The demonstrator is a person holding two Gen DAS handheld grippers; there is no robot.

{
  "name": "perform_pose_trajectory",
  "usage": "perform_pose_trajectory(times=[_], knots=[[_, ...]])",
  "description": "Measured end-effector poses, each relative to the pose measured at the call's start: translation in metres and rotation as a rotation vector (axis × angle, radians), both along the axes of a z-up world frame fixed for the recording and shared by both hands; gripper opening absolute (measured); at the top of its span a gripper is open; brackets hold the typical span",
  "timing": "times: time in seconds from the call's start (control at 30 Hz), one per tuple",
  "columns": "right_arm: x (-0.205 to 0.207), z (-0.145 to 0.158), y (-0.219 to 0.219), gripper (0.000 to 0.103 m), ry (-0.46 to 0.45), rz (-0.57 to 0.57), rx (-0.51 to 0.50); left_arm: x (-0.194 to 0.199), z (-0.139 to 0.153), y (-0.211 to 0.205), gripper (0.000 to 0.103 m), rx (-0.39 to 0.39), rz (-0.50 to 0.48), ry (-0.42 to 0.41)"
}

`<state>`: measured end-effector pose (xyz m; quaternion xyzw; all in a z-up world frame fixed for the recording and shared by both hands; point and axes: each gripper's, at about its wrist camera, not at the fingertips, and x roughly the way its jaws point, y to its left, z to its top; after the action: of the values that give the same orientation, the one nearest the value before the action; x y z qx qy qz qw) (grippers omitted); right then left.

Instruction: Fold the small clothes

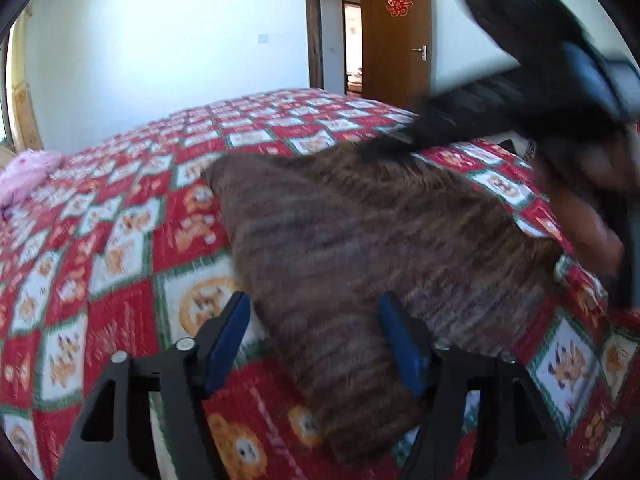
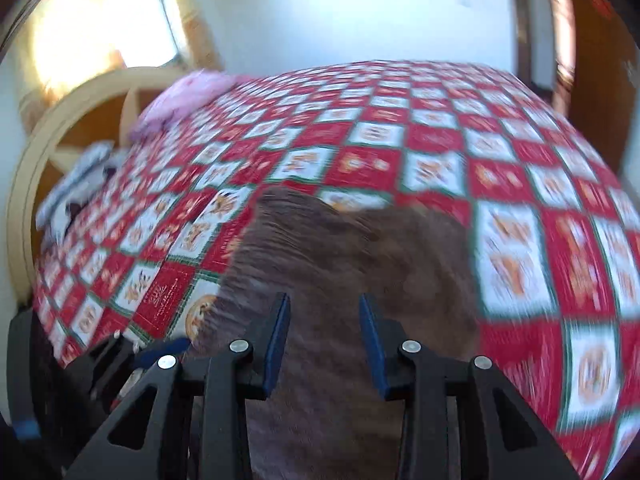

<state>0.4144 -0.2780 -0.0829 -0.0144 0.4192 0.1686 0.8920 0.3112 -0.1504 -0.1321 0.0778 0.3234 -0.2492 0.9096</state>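
**Brown knit garment flat on the checked quilt**

The brown striped knit garment point(image 1: 360, 240) lies on the red-and-white checked quilt point(image 1: 120, 240); the left gripper point(image 1: 314, 312) stands spread — one end of the knit lies between its blue pads point(image 1: 400, 344), unpinched; the right gripper point(image 2: 325, 316) hovers partly parted over the fabric, gripping nothing.

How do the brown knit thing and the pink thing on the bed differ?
The brown knit garment is large and lies spread in the middle of the checked bedspread; the pink bundle looks smaller, bunched up at the far edge. The brown one is striped and fuzzy; the pink one is pale. Both rest on the bedspread.
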Motion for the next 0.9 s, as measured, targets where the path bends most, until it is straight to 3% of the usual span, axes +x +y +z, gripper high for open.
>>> perform_pose_trajectory(times=[0.17, 0.27, 0.37, 0.57, 0.67, 0.77, 0.9], knots=[[0.054, -0.044, 0.070, 0.036, 0.090, 0.120, -0.215, 0.009, -0.006, 0.012, 0.075, -0.083, 0.018, 0.064], [0.068, -0.057, 0.089, 0.036, 0.054, 0.137, -0.248, 0.017, -0.012, 0.018, 0.077, -0.121, 0.039, 0.104], [0.078, -0.055, 0.072, 0.036, 0.093, 0.077, -0.124, 0.019, -0.015, 0.020, 0.081, -0.144, 0.049, 0.123], [0.023, -0.015, 0.022, 0.036, -0.013, 0.041, -0.009, 0.022, -0.016, 0.014, 0.088, -0.139, 0.047, 0.125], [-0.010, -0.019, -0.014, 0.037, -0.004, -0.030, -0.054, 0.023, -0.019, 0.016, 0.091, -0.138, 0.037, 0.133], [-0.030, -0.047, -0.044, 0.037, 0.075, -0.063, -0.092, 0.022, -0.019, 0.013, 0.094, -0.117, 0.030, 0.130], [-0.047, -0.040, -0.054, 0.037, -0.001, -0.077, -0.070, 0.022, -0.020, 0.007, 0.098, -0.072, 0.011, 0.126]])
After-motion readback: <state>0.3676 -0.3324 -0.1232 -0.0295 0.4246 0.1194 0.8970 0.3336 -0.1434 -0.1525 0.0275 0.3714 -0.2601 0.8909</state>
